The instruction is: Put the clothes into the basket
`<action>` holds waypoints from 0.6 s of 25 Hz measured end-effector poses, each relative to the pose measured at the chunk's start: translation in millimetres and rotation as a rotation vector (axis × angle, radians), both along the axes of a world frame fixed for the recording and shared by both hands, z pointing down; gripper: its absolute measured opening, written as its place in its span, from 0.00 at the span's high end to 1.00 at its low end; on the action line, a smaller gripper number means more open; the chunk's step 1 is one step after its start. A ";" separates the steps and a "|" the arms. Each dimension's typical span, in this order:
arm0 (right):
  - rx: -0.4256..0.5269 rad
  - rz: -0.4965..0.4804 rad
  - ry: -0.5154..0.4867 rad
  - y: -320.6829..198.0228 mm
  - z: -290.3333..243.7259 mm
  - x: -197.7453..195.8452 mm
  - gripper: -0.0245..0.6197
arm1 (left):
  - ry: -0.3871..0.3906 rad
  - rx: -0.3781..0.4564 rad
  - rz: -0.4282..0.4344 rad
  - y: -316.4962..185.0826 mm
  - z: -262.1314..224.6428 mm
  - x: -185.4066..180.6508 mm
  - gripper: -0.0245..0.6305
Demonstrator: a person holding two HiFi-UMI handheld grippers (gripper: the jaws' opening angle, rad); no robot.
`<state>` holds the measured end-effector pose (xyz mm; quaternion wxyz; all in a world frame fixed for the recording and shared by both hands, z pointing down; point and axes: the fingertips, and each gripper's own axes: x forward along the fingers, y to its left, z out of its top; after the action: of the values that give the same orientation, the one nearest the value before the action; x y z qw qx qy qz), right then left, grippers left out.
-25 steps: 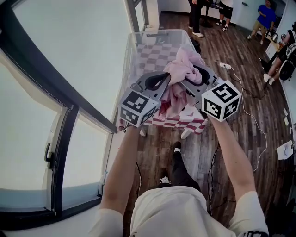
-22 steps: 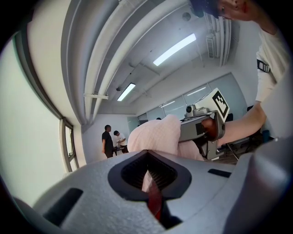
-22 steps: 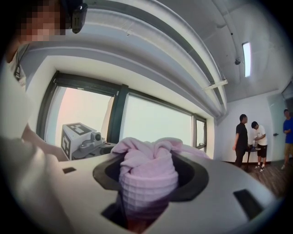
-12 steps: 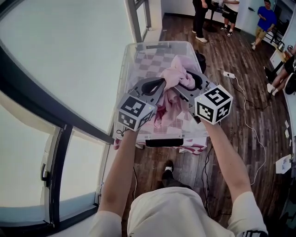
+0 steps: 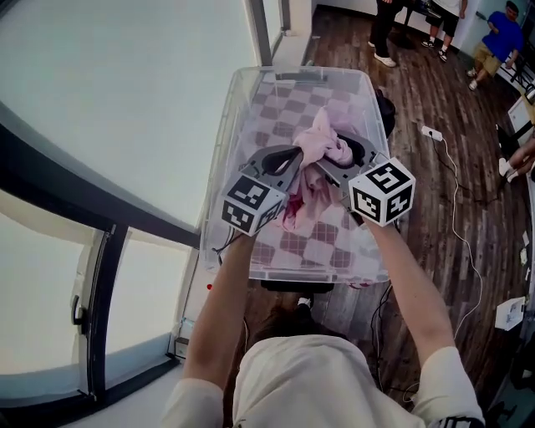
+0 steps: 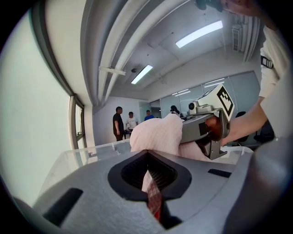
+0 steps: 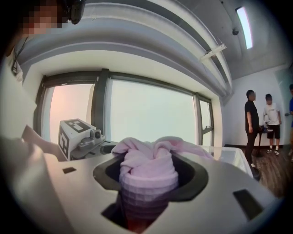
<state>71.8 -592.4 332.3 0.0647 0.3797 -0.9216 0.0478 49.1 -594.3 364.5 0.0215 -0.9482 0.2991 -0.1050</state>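
Observation:
A bunched pink garment [image 5: 322, 146] hangs between my two grippers above a clear plastic basket [image 5: 242, 84] lined with pink-and-white checked cloth. My left gripper [image 5: 294, 155] is shut on a thin fold of the cloth [image 6: 153, 201], checked red and white at the pinch. My right gripper [image 5: 341, 155] is shut on a thick wad of the pink garment [image 7: 149, 176]. Both hold the cloth over the basket's middle, jaws pointing toward each other. The cloth's lower part [image 5: 301, 201] dangles inside the basket.
A large window [image 5: 100, 125] and its dark frame run along the left. Wooden floor [image 5: 451, 175] lies to the right, with a white cable and power strip [image 5: 432, 132]. Several people [image 5: 443, 17] stand at the far end of the room.
The basket has come closer and now lies fully under the grippers. Both grippers, still holding the pink garment, have lowered it over the basket's middle.

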 end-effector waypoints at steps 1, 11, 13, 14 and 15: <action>-0.011 -0.001 0.000 -3.2 5.2 -1.0 0.58 | -0.003 -0.012 -0.004 -2.9 5.1 -1.1 0.94; -0.080 0.047 0.048 -36.4 50.4 1.8 0.58 | -0.037 -0.072 0.000 -36.2 45.6 -4.4 0.94; -0.125 0.061 0.083 -43.9 74.5 4.6 0.58 | -0.036 -0.091 -0.011 -43.7 55.1 -9.9 0.94; -0.151 0.067 0.106 -46.6 88.6 5.7 0.58 | -0.035 -0.102 -0.019 -46.3 59.9 -13.3 0.94; -0.176 0.073 0.127 -49.2 101.8 6.6 0.58 | -0.033 -0.111 -0.025 -48.5 63.7 -16.4 0.94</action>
<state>78.4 -641.6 434.1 0.1542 0.4082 -0.8934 0.1066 32.8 -642.8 428.2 -0.0273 -0.9422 0.3043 -0.1375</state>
